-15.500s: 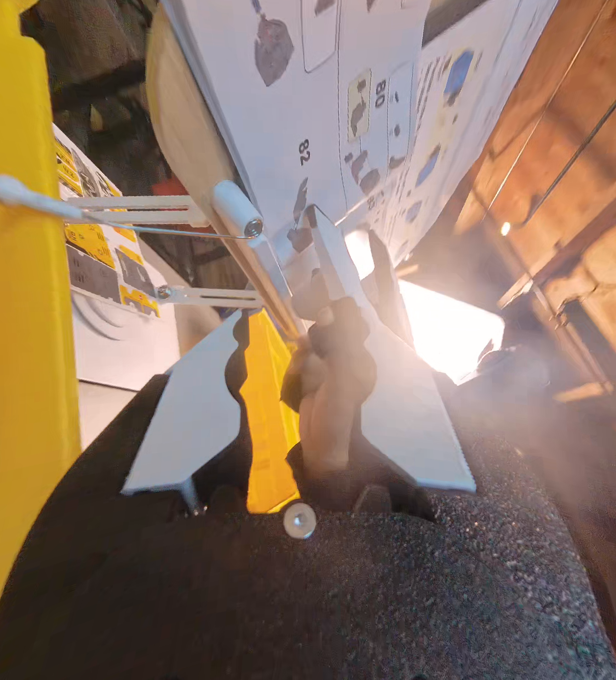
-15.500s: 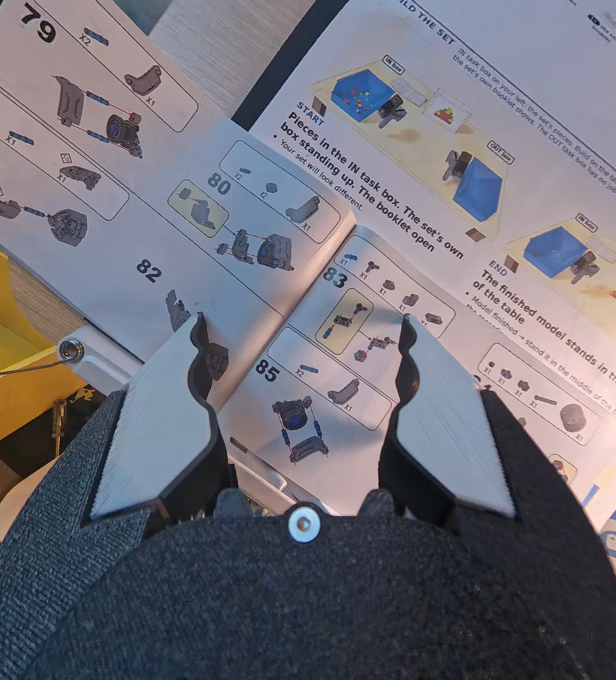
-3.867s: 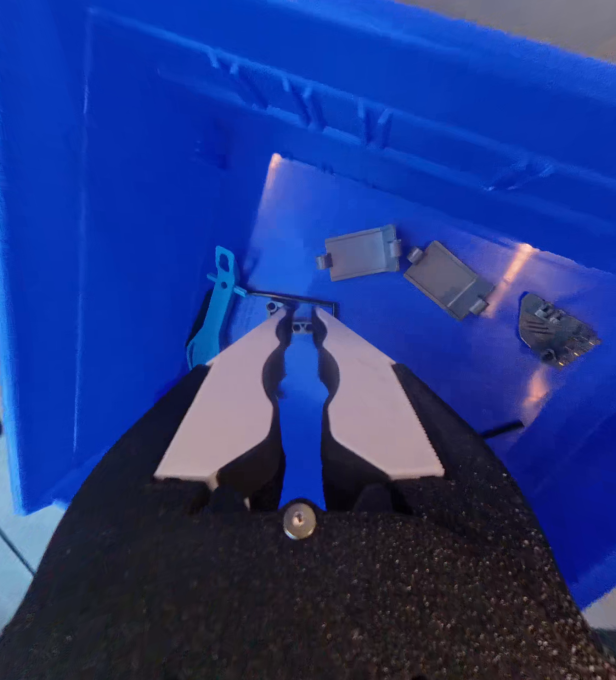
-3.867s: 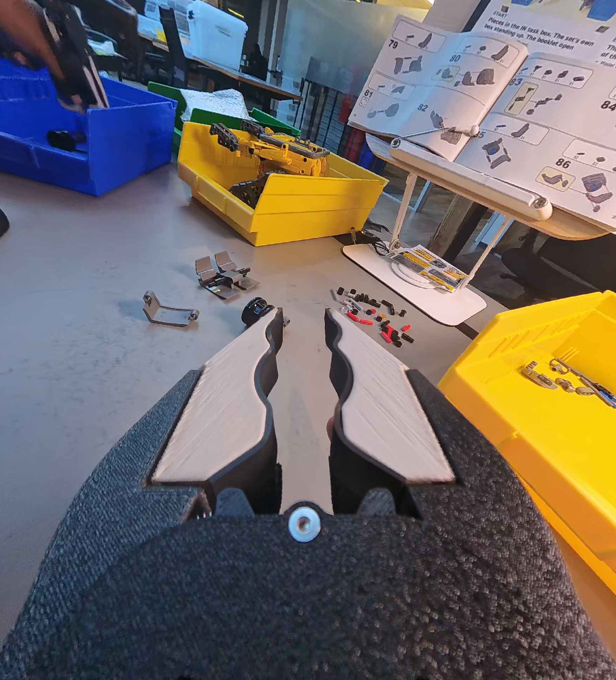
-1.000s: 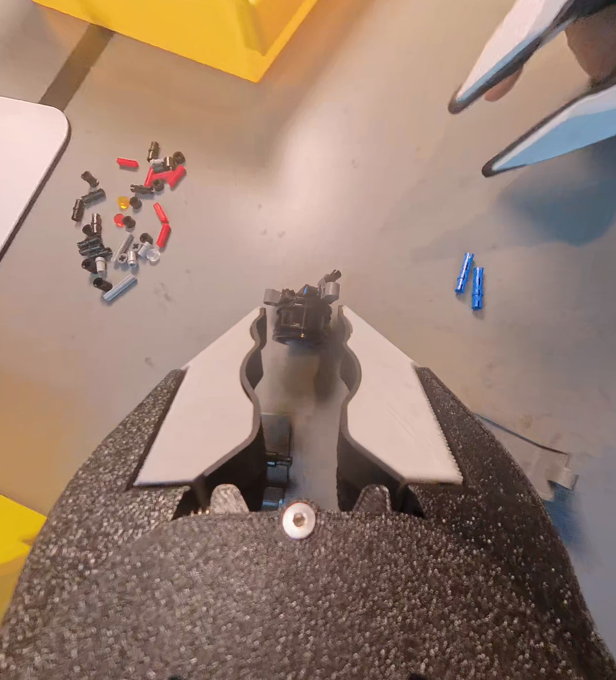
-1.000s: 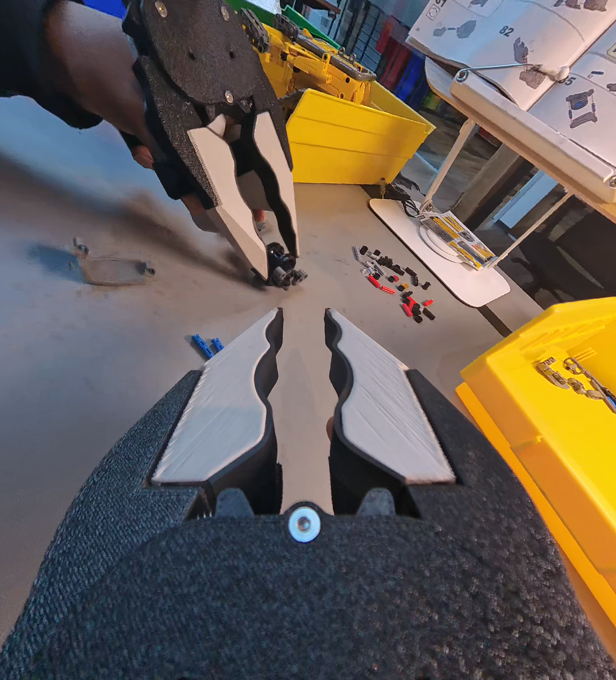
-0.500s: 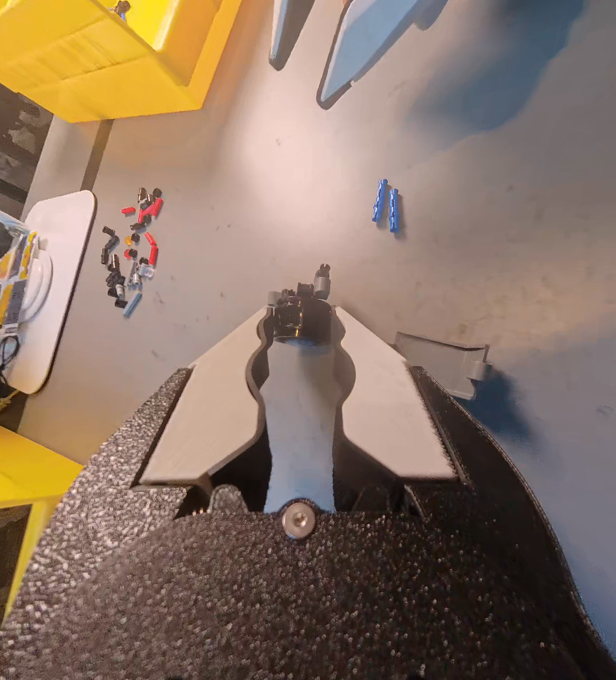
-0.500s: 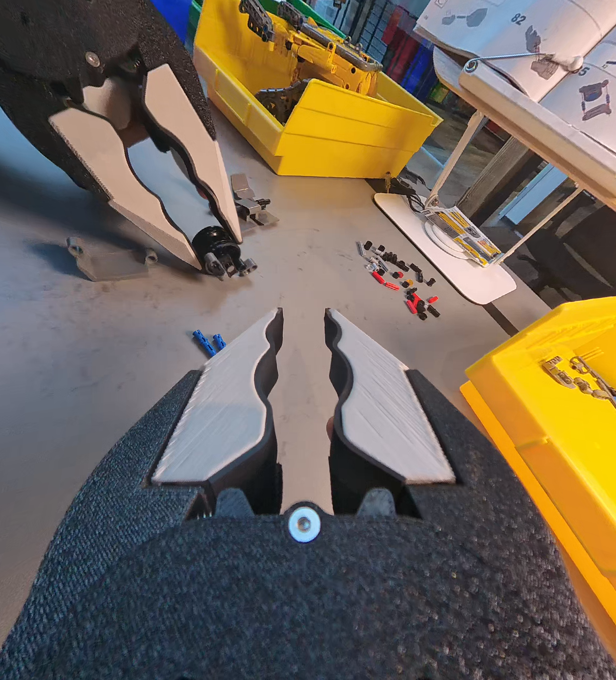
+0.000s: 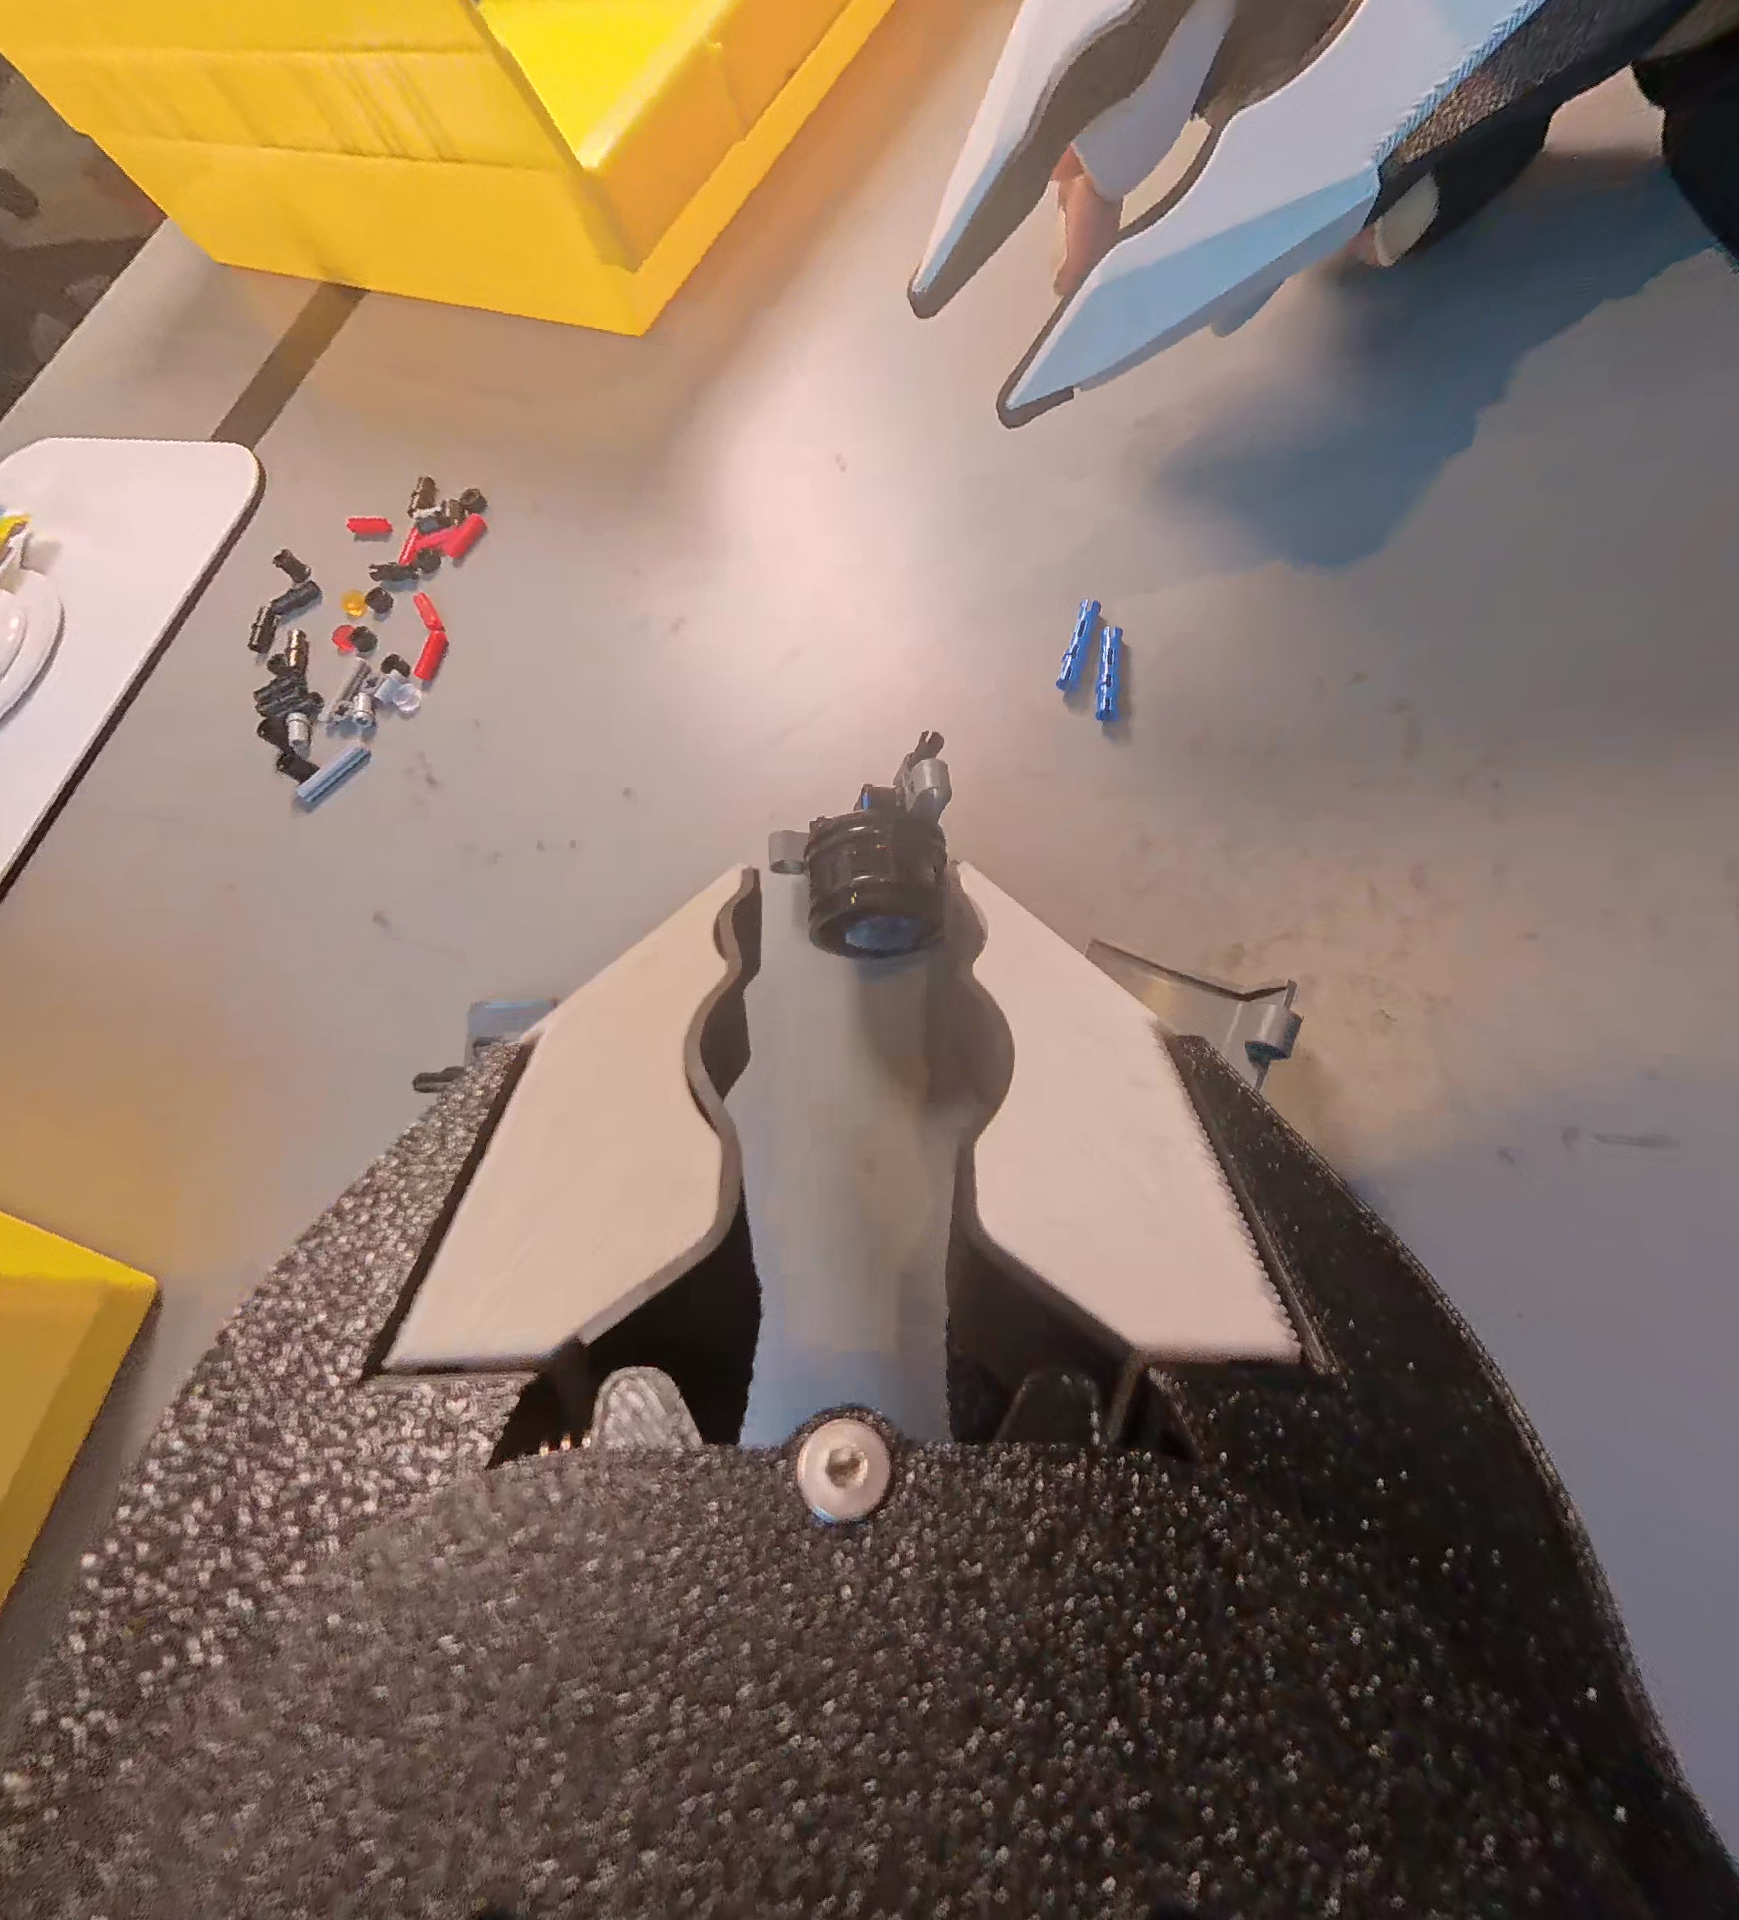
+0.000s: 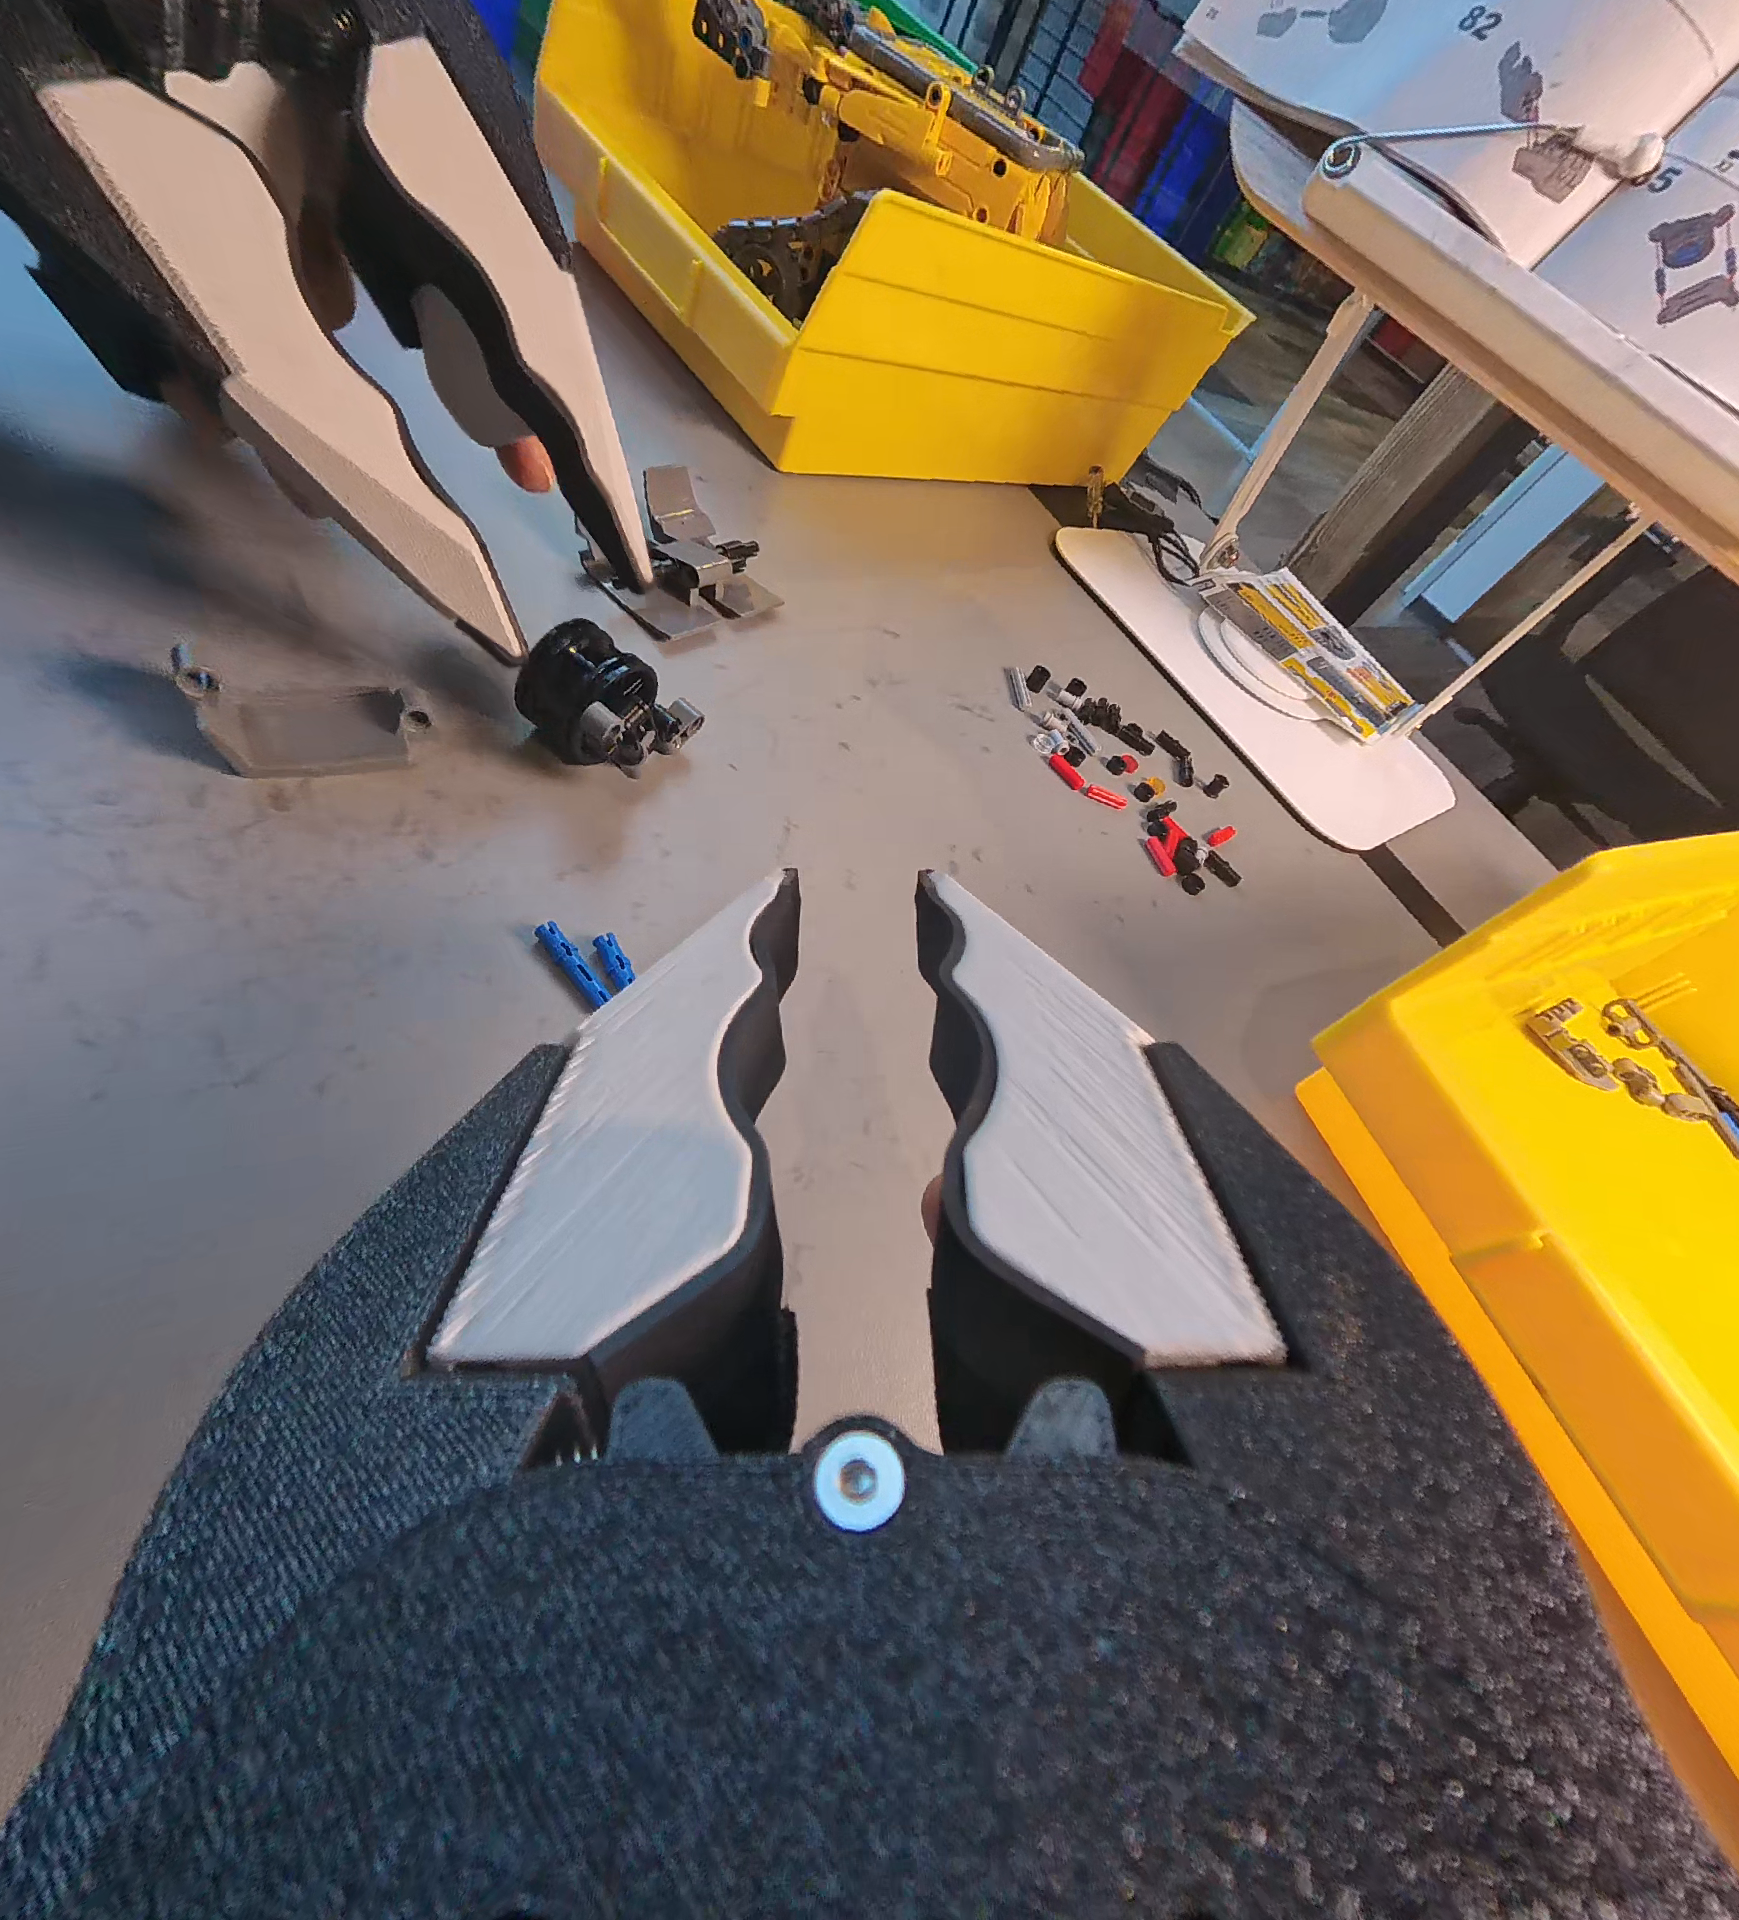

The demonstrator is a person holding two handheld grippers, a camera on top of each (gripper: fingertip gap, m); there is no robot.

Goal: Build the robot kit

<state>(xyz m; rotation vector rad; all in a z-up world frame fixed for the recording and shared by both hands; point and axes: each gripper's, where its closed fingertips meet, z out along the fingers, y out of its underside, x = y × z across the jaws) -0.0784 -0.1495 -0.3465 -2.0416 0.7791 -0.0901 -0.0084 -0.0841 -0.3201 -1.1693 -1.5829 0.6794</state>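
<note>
A black wheel hub with small grey pins (image 9: 870,894) lies on the grey table (image 9: 1467,831). My left gripper (image 9: 852,871) is open, its tips on either side of the hub and a little apart from it. In the right wrist view the left gripper (image 10: 574,613) hangs just above the hub (image 10: 584,707). My right gripper (image 10: 857,878) is narrowly open and empty, low over the table. It also shows in the left wrist view (image 9: 964,353). Two blue pins (image 10: 584,961) lie just left of its left finger, and also show in the left wrist view (image 9: 1093,660).
A flat grey panel (image 10: 309,722) and more grey parts (image 10: 683,582) lie beside the hub. A pile of small red and black pins (image 10: 1125,769) lies near the booklet stand's white base (image 10: 1260,665). A yellow bin with a yellow model (image 10: 948,343) stands behind, and another yellow bin (image 10: 1571,1195) stands at right. There is about 11 cm between the tips of the two grippers.
My left gripper has spread its fingers and let go of the black hub, which now rests on the table. The right gripper has stayed much the same.
</note>
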